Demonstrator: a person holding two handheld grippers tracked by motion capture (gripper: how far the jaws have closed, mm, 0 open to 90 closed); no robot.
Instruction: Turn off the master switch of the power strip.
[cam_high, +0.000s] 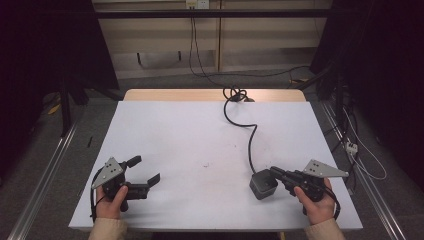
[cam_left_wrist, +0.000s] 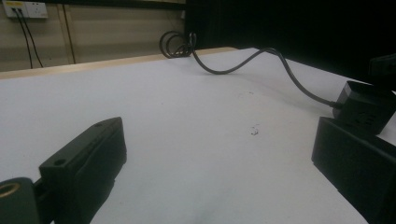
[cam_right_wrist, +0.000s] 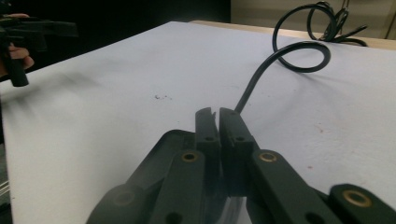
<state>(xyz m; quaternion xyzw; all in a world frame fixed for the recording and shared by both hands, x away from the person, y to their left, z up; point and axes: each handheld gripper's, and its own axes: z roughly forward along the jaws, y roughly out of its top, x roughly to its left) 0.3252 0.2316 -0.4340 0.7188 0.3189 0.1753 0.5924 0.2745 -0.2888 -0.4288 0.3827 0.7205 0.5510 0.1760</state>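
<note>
A black cube-shaped power box (cam_high: 263, 184) sits on the white table (cam_high: 190, 135) at the front right. Its black cable (cam_high: 250, 140) runs to the far edge. My right gripper (cam_high: 274, 171) lies just right of the box, its tips at the box's near top corner. In the right gripper view its jaws (cam_right_wrist: 217, 112) are pressed together with nothing between them, and the cable (cam_right_wrist: 299, 51) curls away beyond. My left gripper (cam_high: 145, 170) rests at the front left, open and empty. The left gripper view shows its jaws (cam_left_wrist: 219, 126) wide apart, with the box (cam_left_wrist: 369, 105) beyond the right one.
The cable ends in a coil (cam_high: 236, 93) at the table's far edge, by a bare wooden strip (cam_high: 175, 95). A wall socket (cam_high: 196, 4) with hanging leads is behind. Dark curtains flank the table, and loose wires (cam_high: 352, 145) lie on the floor at the right.
</note>
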